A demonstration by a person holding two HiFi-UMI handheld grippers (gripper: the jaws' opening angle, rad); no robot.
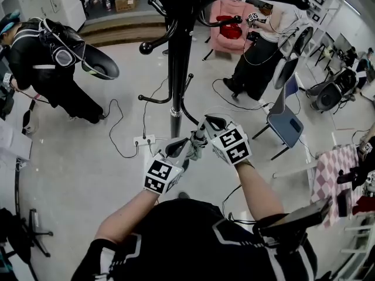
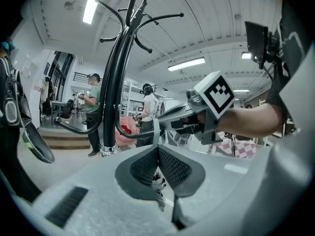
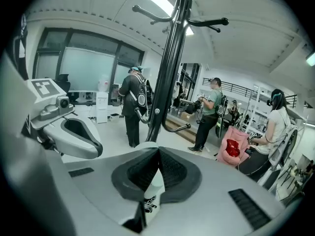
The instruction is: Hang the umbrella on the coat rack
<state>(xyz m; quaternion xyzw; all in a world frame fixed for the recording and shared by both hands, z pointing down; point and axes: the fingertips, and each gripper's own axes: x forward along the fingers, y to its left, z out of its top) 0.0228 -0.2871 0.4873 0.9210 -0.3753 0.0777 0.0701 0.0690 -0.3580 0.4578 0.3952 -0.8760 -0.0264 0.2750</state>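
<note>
A small folded umbrella (image 1: 195, 141), pale with a dark print, hangs between my two grippers just in front of the black coat rack (image 1: 176, 69). My left gripper (image 1: 177, 148) is shut on the umbrella's thin pale strap (image 2: 155, 132), and printed fabric (image 2: 157, 181) shows below its jaws. My right gripper (image 1: 208, 125) is shut on the pale green body of the umbrella (image 3: 151, 193). Seen from the left gripper view, the coat rack (image 2: 115, 82) rises at the left with curved hooks at its top. The rack's pole (image 3: 170, 73) also stands straight ahead of the right gripper (image 3: 158, 166).
People stand around the room: one in black (image 1: 47, 69) at the left, one (image 1: 258, 51) beside a pink chair (image 1: 228, 31) at the back. A blue folding chair (image 1: 287, 122), a power strip with cables (image 1: 143, 139) and a checkered cloth (image 1: 331, 168) lie nearby.
</note>
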